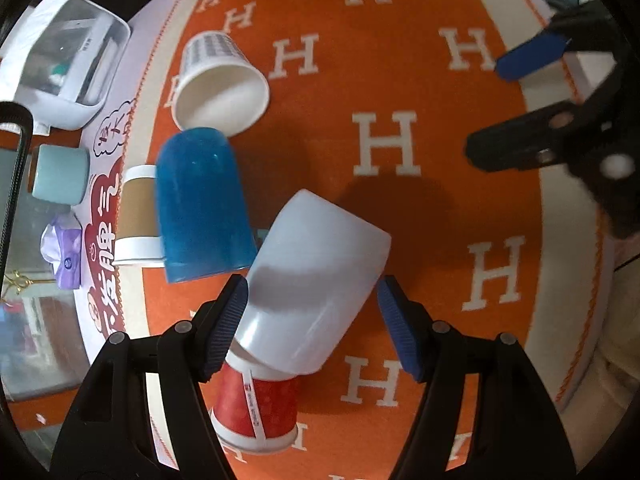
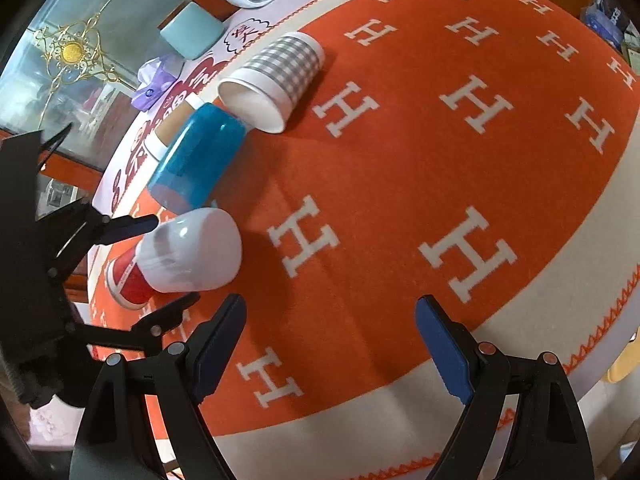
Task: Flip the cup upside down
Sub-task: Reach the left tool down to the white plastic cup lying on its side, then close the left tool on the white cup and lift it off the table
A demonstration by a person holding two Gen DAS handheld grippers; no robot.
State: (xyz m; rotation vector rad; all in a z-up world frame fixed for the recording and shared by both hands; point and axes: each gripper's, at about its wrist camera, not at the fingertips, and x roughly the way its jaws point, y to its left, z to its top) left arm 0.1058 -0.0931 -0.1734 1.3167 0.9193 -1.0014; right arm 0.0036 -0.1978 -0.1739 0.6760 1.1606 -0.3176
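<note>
A white plastic cup [image 1: 316, 284] stands upside down on the orange cloth, between the open fingers of my left gripper [image 1: 312, 320]; neither pad clearly touches it. It also shows in the right wrist view [image 2: 192, 252], with the left gripper [image 2: 160, 264] around it. A red paper cup [image 1: 256, 408] stands upside down just in front of it. A blue cup [image 1: 200, 204] stands upside down beside it. A checked paper cup [image 1: 220, 80] lies on its side. My right gripper [image 2: 332, 344] is open and empty over bare cloth; in the left wrist view it [image 1: 488, 108] is at the upper right.
A brown paper cup [image 1: 136, 216] stands upside down behind the blue cup. A white appliance [image 1: 64, 56], a pale green mug [image 1: 60, 176] and a purple wrapper [image 1: 64, 252] sit off the cloth's left edge. The orange H-patterned cloth [image 2: 400, 184] has a white border.
</note>
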